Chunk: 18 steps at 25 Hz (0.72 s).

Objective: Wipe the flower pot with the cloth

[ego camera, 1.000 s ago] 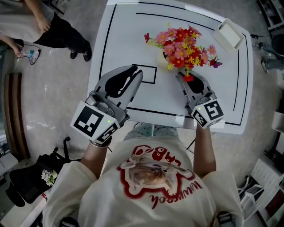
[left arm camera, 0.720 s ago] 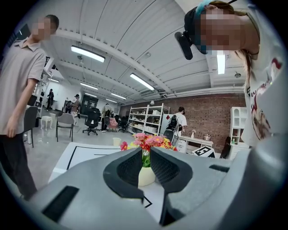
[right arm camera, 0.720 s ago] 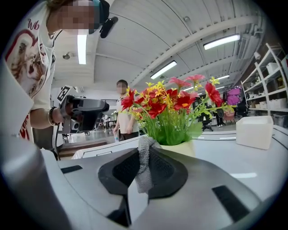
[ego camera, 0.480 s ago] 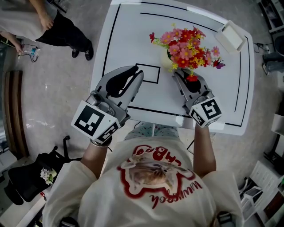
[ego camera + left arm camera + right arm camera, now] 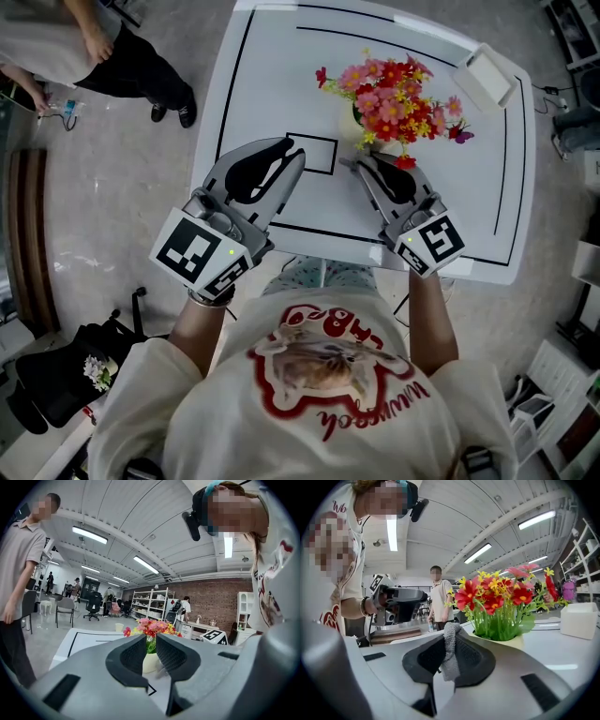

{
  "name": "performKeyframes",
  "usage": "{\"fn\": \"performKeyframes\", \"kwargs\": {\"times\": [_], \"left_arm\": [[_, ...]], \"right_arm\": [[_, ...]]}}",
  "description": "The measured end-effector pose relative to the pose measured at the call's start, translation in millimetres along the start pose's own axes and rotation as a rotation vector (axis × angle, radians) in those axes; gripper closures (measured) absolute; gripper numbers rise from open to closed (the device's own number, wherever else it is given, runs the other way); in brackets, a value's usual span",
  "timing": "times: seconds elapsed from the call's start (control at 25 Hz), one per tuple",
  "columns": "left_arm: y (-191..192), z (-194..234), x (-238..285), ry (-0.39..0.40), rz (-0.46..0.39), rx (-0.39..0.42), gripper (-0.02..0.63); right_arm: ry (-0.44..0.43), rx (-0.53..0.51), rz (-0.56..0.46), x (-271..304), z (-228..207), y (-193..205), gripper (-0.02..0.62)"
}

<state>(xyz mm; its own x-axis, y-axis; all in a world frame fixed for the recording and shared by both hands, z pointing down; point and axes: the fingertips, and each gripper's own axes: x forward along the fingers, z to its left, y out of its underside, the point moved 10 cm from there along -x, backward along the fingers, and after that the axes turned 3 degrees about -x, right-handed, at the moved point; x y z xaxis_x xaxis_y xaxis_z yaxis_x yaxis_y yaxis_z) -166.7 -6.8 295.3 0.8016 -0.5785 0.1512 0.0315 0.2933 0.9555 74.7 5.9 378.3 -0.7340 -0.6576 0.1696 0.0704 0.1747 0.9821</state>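
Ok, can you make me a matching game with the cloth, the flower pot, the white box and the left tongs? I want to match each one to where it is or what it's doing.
Things
1. cloth
2. flower pot
3. white box
4. left tongs

Place or state
A. closed, with nothing in them
B. at a far corner of the table
C. pinched in the right tongs
D. standing under the flowers

Pairs: 1-C, 2-D, 3-B, 4-A

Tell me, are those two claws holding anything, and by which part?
The right gripper pinches a grey cloth by a bunched-up fold, its end poking past the jaws. The left gripper is shut on nothing.
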Motion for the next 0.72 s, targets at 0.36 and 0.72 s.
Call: {"fn": "performKeyframes", "kwargs": {"times": [0.36, 0.72], "left_arm": [[-8, -10, 2, 0.078, -0.016, 0.035, 0.549], [-36, -29, 6, 0.278, -0.077, 0.130, 0.530]], "right_arm": [[-0.093, 0.003, -0.064, -19, 30, -44, 0.551], [-0.150, -0.086, -0.148, -43, 25, -127, 0.551]]}}
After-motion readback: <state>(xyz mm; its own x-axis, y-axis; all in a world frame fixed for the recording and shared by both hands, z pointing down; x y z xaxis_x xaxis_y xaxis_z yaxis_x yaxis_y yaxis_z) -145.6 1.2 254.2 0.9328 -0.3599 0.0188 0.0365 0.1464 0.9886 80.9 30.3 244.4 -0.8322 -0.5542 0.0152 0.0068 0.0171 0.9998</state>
